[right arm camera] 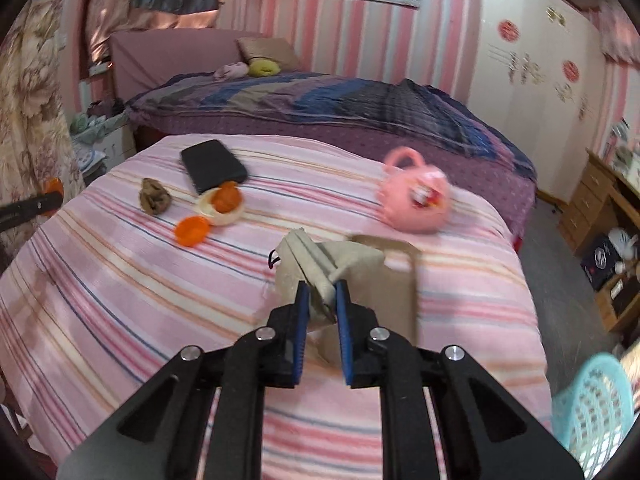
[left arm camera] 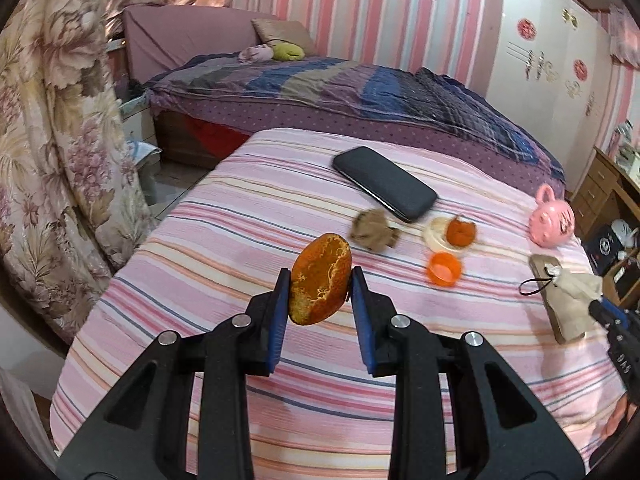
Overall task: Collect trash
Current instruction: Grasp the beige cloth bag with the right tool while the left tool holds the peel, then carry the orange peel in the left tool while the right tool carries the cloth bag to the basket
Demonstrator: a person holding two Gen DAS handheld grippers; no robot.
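Orange and pitted, the curved piece of citrus peel [left arm camera: 320, 279] sits pinched between the blue pads of my left hand-held gripper [left arm camera: 320, 294], lifted clear of the pink striped cloth that covers the surface [left arm camera: 208, 248]. My right hand-held gripper [right arm camera: 321, 300] is closed on a crumpled beige tissue [right arm camera: 316, 264], which hangs just above a flat brown paper bag with a black cord [right arm camera: 394, 280]. I judge both loads are meant for the pale blue plastic lattice basket [right arm camera: 596, 404] low at my right, beside the surface; its inside is cut off by the edge of the view, so I cannot say what it holds. To do this well I should keep both grips steady, since the peel is held only across its narrow width and may swivel, carry the right load over the basket rim before releasing, then bring the left across. Other scraps lie ahead: a brown crumpled wad [left arm camera: 374, 230], a small orange plastic cap [left arm camera: 444, 269] lying hollow side up and seemingly empty, and a cream round lid [left arm camera: 440, 236] holding another orange peel piece [left arm camera: 460, 230]. A black phone [left arm camera: 384, 182] and a pink toy pot [left arm camera: 552, 220] look like keepers.
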